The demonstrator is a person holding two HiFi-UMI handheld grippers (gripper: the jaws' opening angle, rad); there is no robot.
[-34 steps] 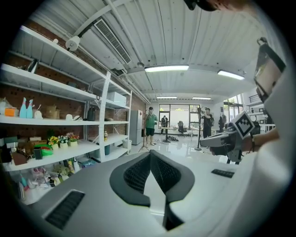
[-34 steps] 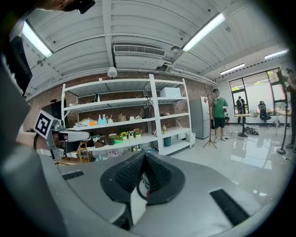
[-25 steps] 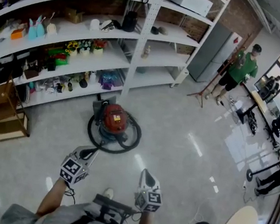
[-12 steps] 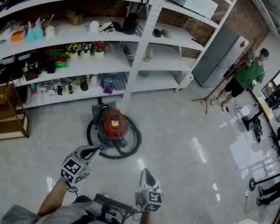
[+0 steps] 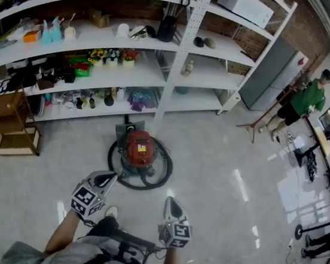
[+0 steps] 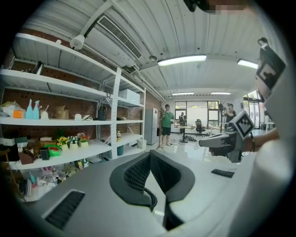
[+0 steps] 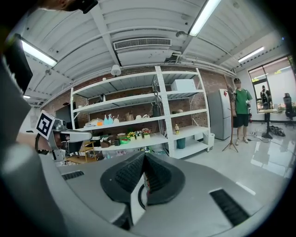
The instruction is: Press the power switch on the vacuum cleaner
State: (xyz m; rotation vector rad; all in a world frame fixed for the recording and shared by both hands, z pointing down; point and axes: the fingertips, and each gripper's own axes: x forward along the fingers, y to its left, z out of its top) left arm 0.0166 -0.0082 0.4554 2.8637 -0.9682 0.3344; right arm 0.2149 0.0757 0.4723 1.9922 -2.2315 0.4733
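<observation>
A red canister vacuum cleaner (image 5: 138, 150) stands on the floor in front of the shelving, its black hose (image 5: 158, 176) coiled in a ring around it. My left gripper (image 5: 109, 179) hangs just short of the hose ring, jaws shut and empty, tips toward the vacuum. My right gripper (image 5: 172, 206) is held lower right of it, also shut with nothing between the jaws. In the left gripper view my left gripper (image 6: 151, 155) shows closed pads, and a bit of black hose peeks below them. In the right gripper view my right gripper (image 7: 144, 157) is closed too, a sliver of the red vacuum (image 7: 147, 184) visible under it.
White shelving (image 5: 188, 47) full of small items lines the wall behind the vacuum. A wooden crate stack (image 5: 5, 131) stands at the left. A person in a green shirt (image 5: 304, 101) stands far right by a grey cabinet (image 5: 273, 67), near a tripod stand (image 5: 256, 125).
The view has shifted toward the shelves and the vacuum now sits slightly nearer my grippers. Both grippers hold the same pose and stay shut.
</observation>
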